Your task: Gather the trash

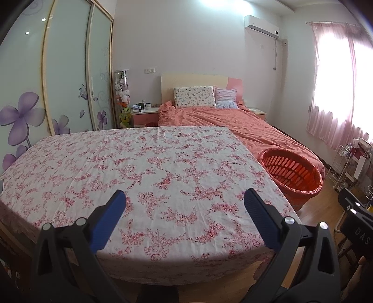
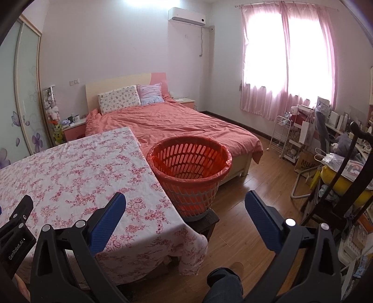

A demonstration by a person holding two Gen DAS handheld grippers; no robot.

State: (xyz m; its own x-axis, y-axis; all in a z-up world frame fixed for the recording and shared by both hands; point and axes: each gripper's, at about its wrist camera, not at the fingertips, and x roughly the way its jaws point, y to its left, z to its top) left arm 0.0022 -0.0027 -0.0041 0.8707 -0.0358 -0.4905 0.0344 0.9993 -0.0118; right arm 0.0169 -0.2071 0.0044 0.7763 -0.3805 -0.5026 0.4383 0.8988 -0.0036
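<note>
While both grippers gape empty | table (image 1: 139,163) edge meets basket (image 2: 190,163)

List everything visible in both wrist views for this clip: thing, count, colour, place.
table: one, white cloth with pink flowers, in front of both tongs; no trash visible on it
basket: one, orange with a liner, on a dark stool at the table's right side
bed: one, salmon cover, behind the table
pillows: two, one floral, one pink, at the headboard
wardrobe: one, frosted doors with purple flowers, left wall
air conditioner: one, white, high on the wall
curtains: pink, at the window
left tongs: blue pads, open, nothing held
right tongs: blue pads, open, nothing held
</note>
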